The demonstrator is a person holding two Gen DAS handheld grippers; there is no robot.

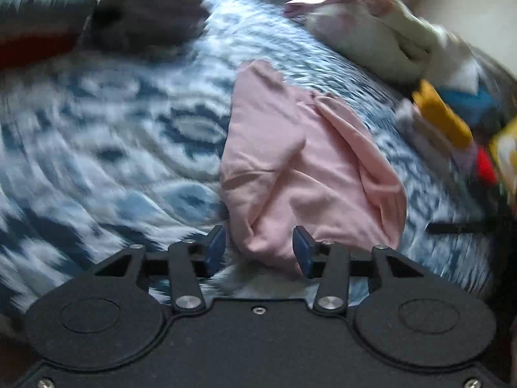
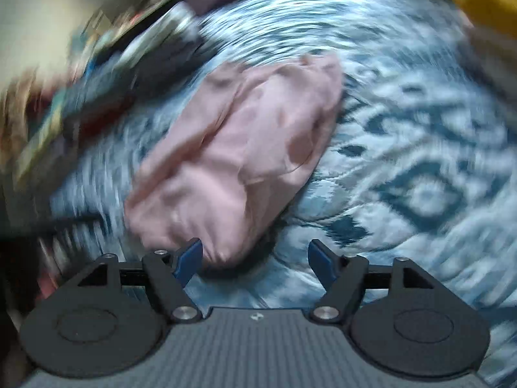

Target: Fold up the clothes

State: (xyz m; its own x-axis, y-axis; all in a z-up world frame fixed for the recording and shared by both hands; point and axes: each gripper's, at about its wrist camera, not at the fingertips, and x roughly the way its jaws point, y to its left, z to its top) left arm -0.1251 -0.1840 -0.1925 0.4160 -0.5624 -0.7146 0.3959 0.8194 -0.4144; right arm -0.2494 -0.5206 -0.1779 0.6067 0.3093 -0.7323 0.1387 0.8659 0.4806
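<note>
A crumpled pink garment (image 1: 290, 168) lies on a blue and white patterned bedspread (image 1: 113, 123). My left gripper (image 1: 260, 252) is open, its blue fingers standing either side of the garment's near edge, which bulges between them. In the right wrist view the same pink garment (image 2: 239, 161) lies ahead and to the left. My right gripper (image 2: 255, 262) is open, with the garment's near end just inside its left finger (image 2: 189, 260). Both views are blurred by motion.
A dark garment (image 1: 152, 22) lies at the back left of the bed. A pile of white and pink clothes (image 1: 365, 29) sits at the back right, with yellow (image 1: 442, 116) and other coloured items along the right edge. A yellow item (image 2: 484, 0) shows top right.
</note>
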